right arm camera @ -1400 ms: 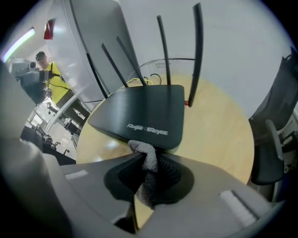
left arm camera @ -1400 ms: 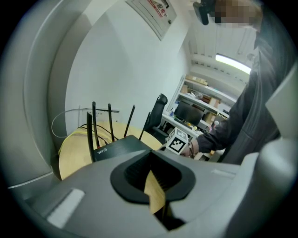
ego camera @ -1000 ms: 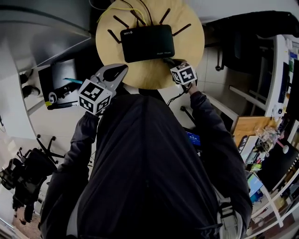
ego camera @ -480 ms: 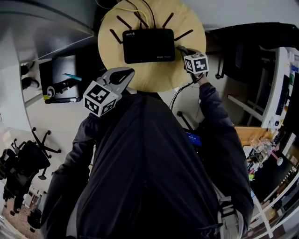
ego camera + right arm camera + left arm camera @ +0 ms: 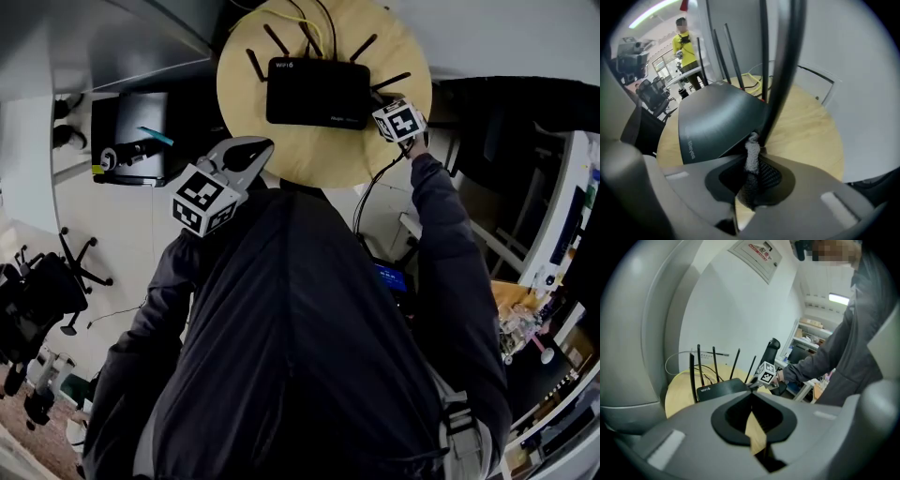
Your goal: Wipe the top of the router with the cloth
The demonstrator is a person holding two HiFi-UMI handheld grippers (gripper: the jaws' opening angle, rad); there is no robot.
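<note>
— Since a second ago the right gripper [image 5: 382, 105] has slid round the front right corner of the flat black plastic router [image 5: 317, 92] to its right end.

— Where does the router sit, and how does it lie?

— On the round pale wooden table [image 5: 314, 157]. Its long axis runs left to right before the person, printed front edge toward them, thin black antennas [image 5: 255, 64] along the back edge and off both ends.

— How much room is around it?

— Bare wood lies in front of the router and left of it. Past its right end the table rim comes close, and the right gripper is there.

— And the tongs?

— The right jaws clamp a nubbly grey cloth [image 5: 751, 159], just beside the router's corner at the foot of one antenna [image 5: 780, 70]. The left gripper [image 5: 255, 148] is in front of the router, well apart from it, tips together with nothing between.

— Anything hard to see?

— From above the cloth does not show. A dark jacket [image 5: 300, 328] covers the table's near rim.
</note>
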